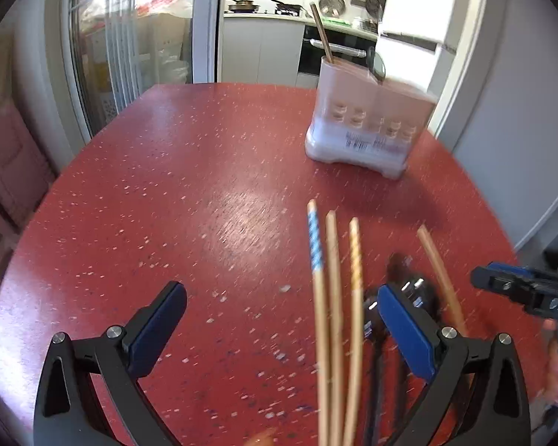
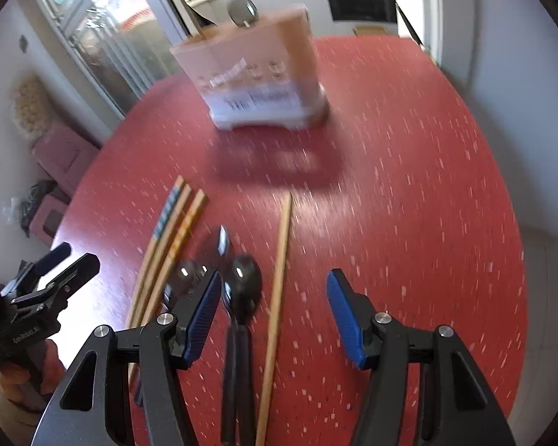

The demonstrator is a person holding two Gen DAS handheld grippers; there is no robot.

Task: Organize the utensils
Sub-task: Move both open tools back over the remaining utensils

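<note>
A white utensil holder (image 1: 368,119) stands on the red table (image 1: 189,193) at the far right; it holds a chopstick (image 1: 321,33) and a dark spoon (image 1: 376,64). It also shows in the right wrist view (image 2: 260,78). Three chopsticks (image 1: 334,297) lie side by side, one with a blue band (image 1: 315,245); a fourth chopstick (image 2: 279,290) lies apart. Dark spoons (image 2: 243,286) lie between them. My left gripper (image 1: 279,327) is open above the three chopsticks. My right gripper (image 2: 275,316) is open over the spoons and single chopstick.
The right gripper shows at the right edge of the left wrist view (image 1: 520,290); the left gripper shows at the left of the right wrist view (image 2: 44,282). A kitchen counter (image 1: 264,15) and glass door (image 1: 130,37) lie behind the table.
</note>
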